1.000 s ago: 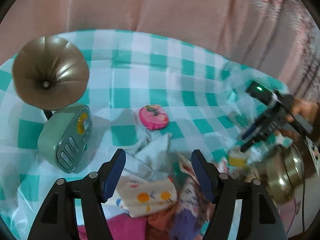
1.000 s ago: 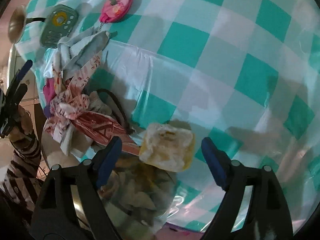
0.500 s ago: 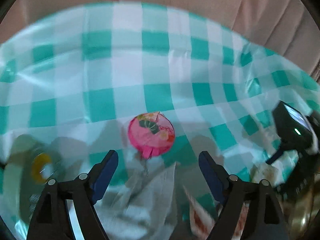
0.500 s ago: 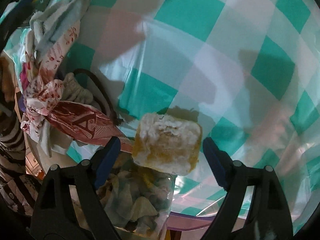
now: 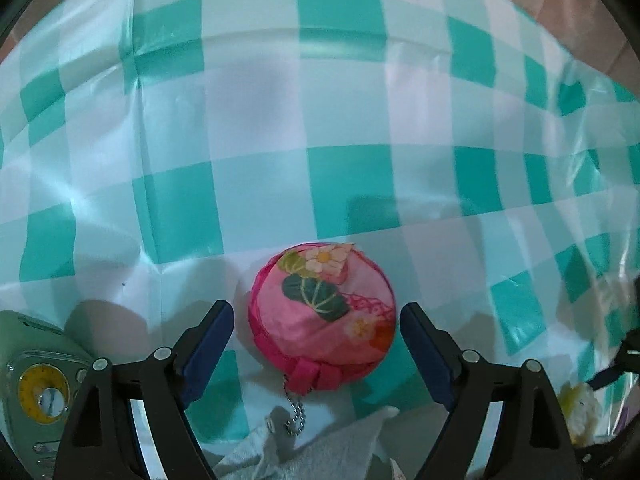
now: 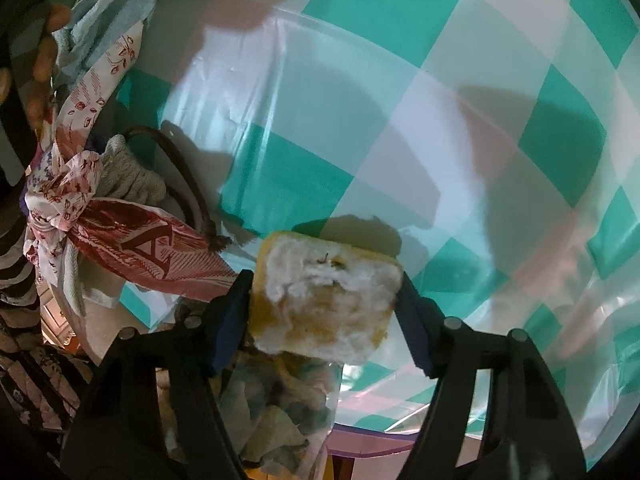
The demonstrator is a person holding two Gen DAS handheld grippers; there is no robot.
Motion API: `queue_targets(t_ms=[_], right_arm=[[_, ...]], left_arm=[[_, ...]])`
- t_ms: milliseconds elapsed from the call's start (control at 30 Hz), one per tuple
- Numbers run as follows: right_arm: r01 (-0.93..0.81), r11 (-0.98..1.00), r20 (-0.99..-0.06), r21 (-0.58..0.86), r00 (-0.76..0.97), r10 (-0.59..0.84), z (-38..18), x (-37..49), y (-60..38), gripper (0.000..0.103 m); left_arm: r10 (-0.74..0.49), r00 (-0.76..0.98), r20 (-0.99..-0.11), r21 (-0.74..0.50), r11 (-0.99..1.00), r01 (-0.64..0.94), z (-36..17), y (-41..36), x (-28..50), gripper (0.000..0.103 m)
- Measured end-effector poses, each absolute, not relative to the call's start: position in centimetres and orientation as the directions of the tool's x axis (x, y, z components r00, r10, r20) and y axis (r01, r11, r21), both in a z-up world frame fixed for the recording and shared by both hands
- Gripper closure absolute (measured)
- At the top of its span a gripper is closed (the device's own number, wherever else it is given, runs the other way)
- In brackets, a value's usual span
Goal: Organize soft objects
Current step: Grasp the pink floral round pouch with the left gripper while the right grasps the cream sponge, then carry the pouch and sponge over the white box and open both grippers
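A round pink floral pouch (image 5: 322,314) with a chain lies on the green-and-white checked tablecloth (image 5: 280,128). My left gripper (image 5: 316,320) is open, its jaws on either side of the pouch and apart from it. My right gripper (image 6: 325,296) is shut on a yellow-and-white fluffy sponge (image 6: 326,298), both pads pressing its sides, just above the tablecloth (image 6: 440,100). The sponge also shows at the right edge of the left wrist view (image 5: 576,404).
A green retro radio (image 5: 36,380) stands at the lower left. A grey cloth (image 5: 320,448) lies below the pouch. A heap of cloths, with a red-printed scarf (image 6: 132,248) and a knitted cream piece (image 6: 128,176), lies left of the sponge. A clear bag of cloths (image 6: 276,408) sits beneath.
My left gripper has moved forward and down until its open jaws flank the pink pouch. My right gripper has closed in onto the sponge.
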State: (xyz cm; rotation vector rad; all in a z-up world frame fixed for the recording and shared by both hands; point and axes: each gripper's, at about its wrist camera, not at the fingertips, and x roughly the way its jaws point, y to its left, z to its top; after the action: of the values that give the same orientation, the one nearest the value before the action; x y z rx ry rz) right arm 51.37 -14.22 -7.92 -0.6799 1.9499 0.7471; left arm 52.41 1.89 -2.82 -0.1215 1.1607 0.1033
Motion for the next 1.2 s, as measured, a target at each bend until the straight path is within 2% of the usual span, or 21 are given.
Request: queue_targets(t_ms=[100,133,167,333,533,867,1033,1200], right_arm=[[-0.707,0.667,-0.89,0.235,-0.432,-0.145,-7.8,51.6,-14.5,0.035],[-0.708,0.666,-0.892,0.235,-0.43,-0.142,-7.9,51.1,-15.4,0.035],[-0.707,0.667,-0.895,0.235,-0.425,-0.136,-7.8,51.1,-15.7,0.036],[-0.7,0.677,-0.914,0.228,-0.394,-0.1,-6.2,52.4,-17.0,0.038],[-0.691,0.696,-0.955,0.195,-0.297,-0.028,-3.2,53.8,-17.9,0.038],[-0.684,0.725,-0.995,0.076,-0.004,0.101,4.5,53.6,-22.4,0.038],[-0.658,0.751,-0.971,0.055,0.141,0.195,8.3,51.2,-25.8,0.038],[-0.616,0.787,-0.907,0.002,0.33,0.261,11.4,47.8,-29.5,0.038]], left_arm=[[0.024,0.392,-0.92,-0.031,0.99,-0.135,-3.6,1.7,52.7,0.018],[0.036,0.393,-0.919,-0.015,0.992,-0.126,-3.7,1.5,52.8,0.021],[0.046,0.396,-0.917,-0.004,0.992,-0.124,-3.6,1.4,52.7,0.029],[0.029,0.404,-0.914,-0.01,0.995,-0.095,-3.6,1.1,52.4,0.031],[0.019,0.472,-0.881,-0.022,0.997,-0.08,-0.6,2.4,50.8,0.031],[0.038,0.582,-0.813,-0.058,0.988,-0.146,3.9,4.9,43.9,0.031],[0.04,0.607,-0.793,-0.072,0.985,-0.158,5.9,4.0,39.0,0.031],[0.055,0.63,-0.775,-0.072,0.982,-0.173,7.3,3.2,33.9,0.031]])
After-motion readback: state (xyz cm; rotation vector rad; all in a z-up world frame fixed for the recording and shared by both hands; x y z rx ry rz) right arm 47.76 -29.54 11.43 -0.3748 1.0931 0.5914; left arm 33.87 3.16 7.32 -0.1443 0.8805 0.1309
